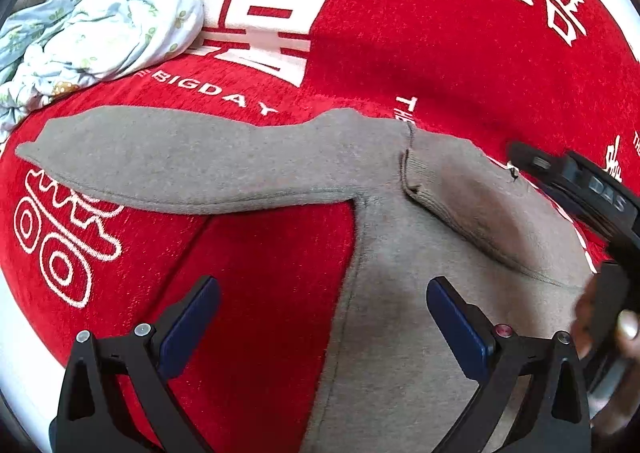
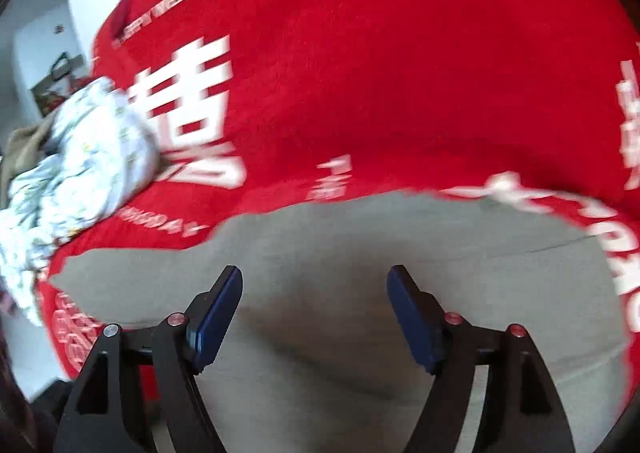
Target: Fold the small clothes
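Two grippers hover with jaws spread, nothing held. At far left, a crumpled floral cloth (image 1: 100, 17) lies near the red printed blanket's (image 1: 400, 33) edge. Left gripper (image 1: 322, 319) straddles the grey fleece garment's (image 1: 420, 293) side hem, its sleeve (image 1: 192, 165) lying flat leftward. Right gripper (image 2: 314, 311) hangs over grey fabric (image 2: 360, 245); that view is blurred.

Red cloth (image 1: 400, 33) with white characters (and the words "BIG DAY") covering the surface. Lying flat on it, grey garment (image 1: 420, 253), one sleeve stretched out sideways; beside that, crumpled floral fabric (image 1: 112, 13).
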`<state>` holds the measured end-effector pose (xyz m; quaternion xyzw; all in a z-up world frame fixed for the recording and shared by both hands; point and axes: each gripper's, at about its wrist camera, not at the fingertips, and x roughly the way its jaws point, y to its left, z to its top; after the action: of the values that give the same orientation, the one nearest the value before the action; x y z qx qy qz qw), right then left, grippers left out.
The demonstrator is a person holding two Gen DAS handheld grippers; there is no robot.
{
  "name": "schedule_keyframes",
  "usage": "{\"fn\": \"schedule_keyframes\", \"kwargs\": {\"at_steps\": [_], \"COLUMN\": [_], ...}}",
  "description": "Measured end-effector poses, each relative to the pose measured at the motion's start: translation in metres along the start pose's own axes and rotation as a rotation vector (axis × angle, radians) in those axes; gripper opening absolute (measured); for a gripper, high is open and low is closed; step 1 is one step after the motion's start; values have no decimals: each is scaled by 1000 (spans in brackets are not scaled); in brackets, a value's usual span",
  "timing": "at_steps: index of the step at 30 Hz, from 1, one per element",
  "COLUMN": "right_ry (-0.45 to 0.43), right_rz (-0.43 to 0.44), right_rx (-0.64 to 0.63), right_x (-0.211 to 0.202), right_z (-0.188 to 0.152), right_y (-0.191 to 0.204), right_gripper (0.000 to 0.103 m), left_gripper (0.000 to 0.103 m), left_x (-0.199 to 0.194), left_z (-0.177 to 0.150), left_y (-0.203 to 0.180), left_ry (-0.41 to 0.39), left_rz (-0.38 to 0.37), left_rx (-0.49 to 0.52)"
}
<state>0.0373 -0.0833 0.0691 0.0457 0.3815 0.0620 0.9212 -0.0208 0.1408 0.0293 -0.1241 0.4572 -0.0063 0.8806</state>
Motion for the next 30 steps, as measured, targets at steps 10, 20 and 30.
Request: {"fn": "schedule_keyframes", "kwargs": {"at_steps": [10, 20, 30], "right_ry": [124, 191, 142], "right_rz": [-407, -165, -277], "right_rx": [329, -104, 77], "right_x": [1, 55, 12], "right_z": [-45, -35, -45], "right_y": [-177, -21, -129], "right_gripper": [78, 84, 84], "left_gripper": [103, 103, 103], "left_x": [4, -1, 35], "left_z": [-5, 8, 26], "left_y": [-30, -56, -135], "left_ry": [16, -5, 81], "left_rz": [-2, 52, -52], "left_rx": [68, 122, 193]}}
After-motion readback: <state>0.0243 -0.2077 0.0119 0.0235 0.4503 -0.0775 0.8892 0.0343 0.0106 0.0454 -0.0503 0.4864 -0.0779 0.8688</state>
